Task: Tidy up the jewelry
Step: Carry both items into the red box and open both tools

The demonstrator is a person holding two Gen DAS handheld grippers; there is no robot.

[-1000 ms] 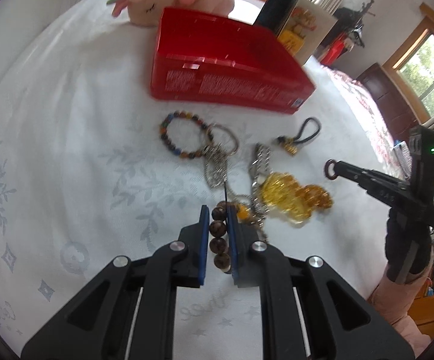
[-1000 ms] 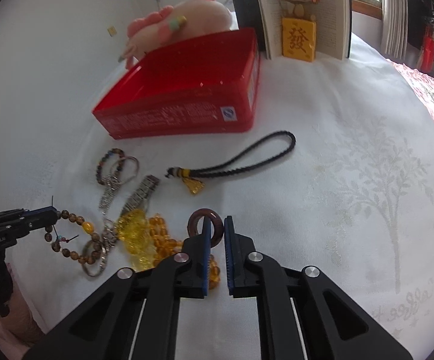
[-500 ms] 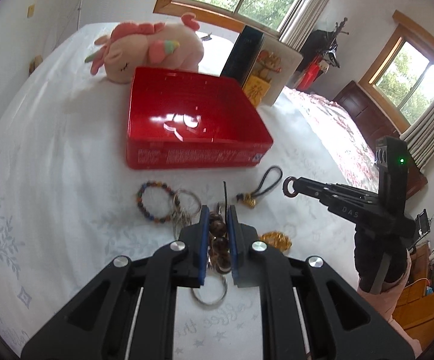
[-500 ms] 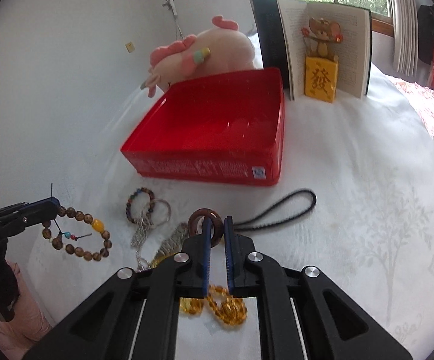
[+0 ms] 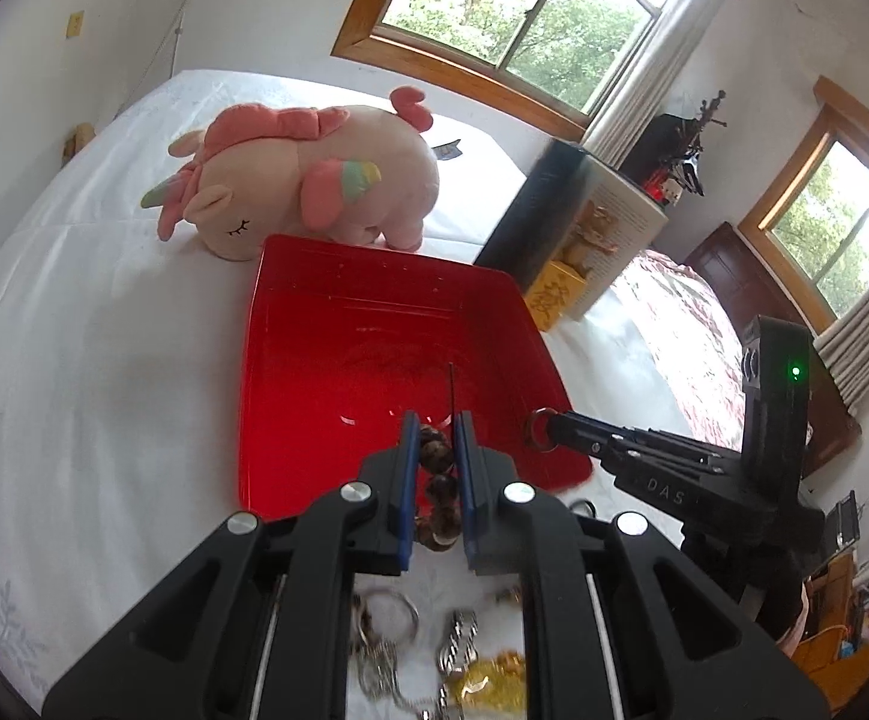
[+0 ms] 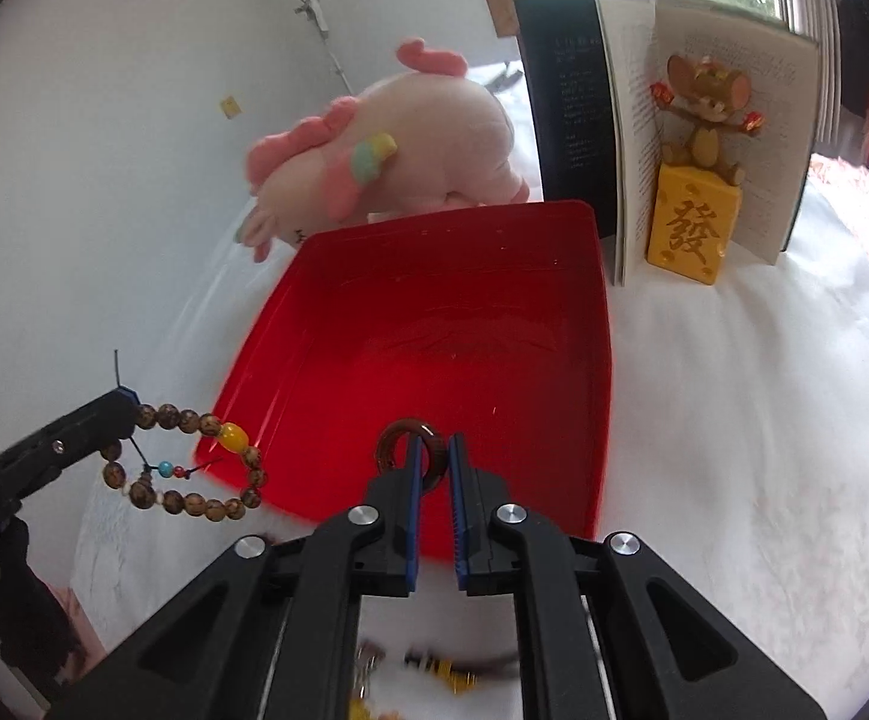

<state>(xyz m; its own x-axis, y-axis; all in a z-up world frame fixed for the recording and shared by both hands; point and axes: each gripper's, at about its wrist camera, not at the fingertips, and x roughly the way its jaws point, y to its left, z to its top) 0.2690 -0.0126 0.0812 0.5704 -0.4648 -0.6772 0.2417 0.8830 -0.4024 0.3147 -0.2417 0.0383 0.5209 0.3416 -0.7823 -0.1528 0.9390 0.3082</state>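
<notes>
- Both grippers have been carried up from the jewelry pile to the red tray (image 6: pixel 554 324).
- The left gripper (image 5: pixel 434 438) is clamped on the wooden bead bracelet (image 6: pixel 194 468), dangling at the tray's near left corner.
- The right gripper (image 6: pixel 432 456) is pinched on the brown ring (image 6: pixel 401 441), above the tray's near edge.
- Remaining jewelry (image 5: pixel 482 672) is left on the white bed (image 5: pixel 74 360).

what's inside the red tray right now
Nothing lies in the red tray: its visible floor is bare. The bead bracelet and brown ring hang clamped above its near edge, which the grippers partly cover.
</notes>
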